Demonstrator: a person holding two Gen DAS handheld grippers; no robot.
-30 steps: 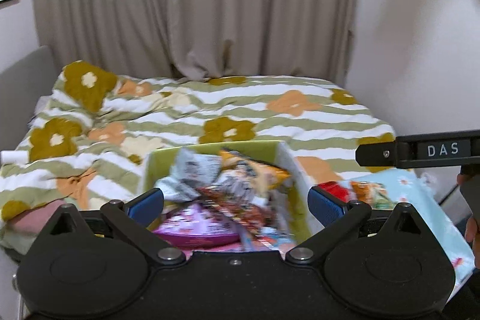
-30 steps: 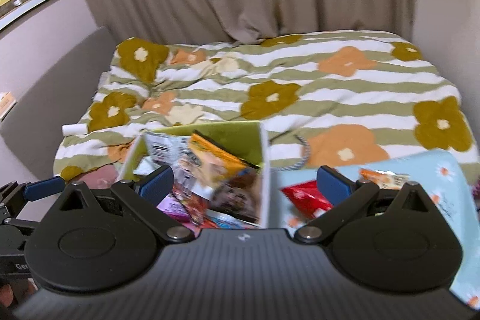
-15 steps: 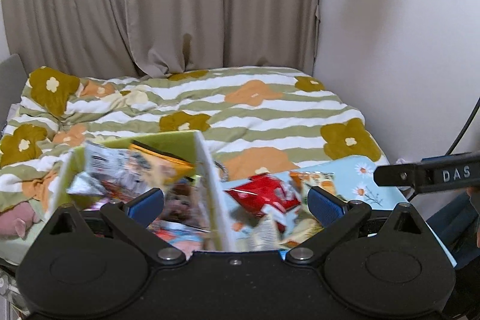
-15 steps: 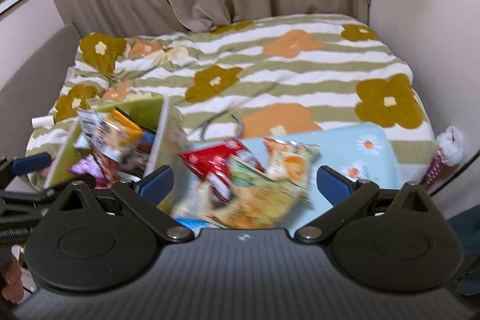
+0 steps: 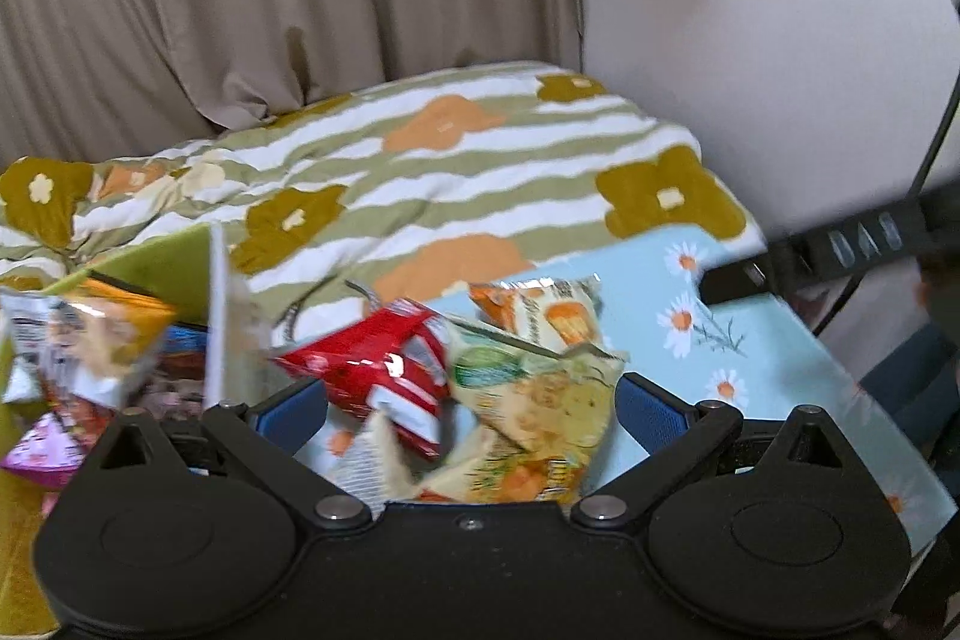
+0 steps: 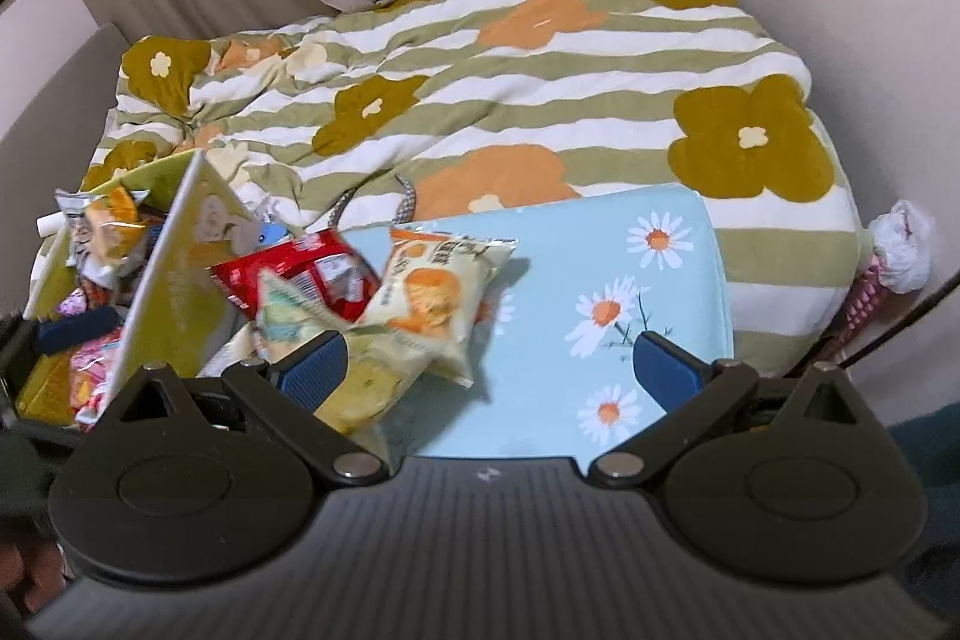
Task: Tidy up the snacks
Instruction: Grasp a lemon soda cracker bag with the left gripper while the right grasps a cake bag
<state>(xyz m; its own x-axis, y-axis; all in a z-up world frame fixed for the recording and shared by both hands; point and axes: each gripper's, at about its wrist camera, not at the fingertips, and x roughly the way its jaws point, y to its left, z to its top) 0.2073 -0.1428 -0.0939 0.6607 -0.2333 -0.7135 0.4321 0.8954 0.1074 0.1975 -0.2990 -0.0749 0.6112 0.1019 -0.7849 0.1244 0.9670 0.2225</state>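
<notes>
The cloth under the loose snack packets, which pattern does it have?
Light blue cloth with white daisies, orange at their centres; the right wrist view shows it best.

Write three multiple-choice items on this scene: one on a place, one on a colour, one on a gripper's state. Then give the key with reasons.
1. Where does the red snack packet lie?
A. on the flowered blue surface, beside the green box
B. inside the box
C. on the striped blanket

2. What colour are the gripper finger pads?
A. red
B. blue
C. white

3. How is the right gripper?
A. shut on a packet
B. open, holding nothing
C. out of view

Key: A, packet rests outside the box wall; B, pads show blue; B, fingers stand wide apart.
</notes>
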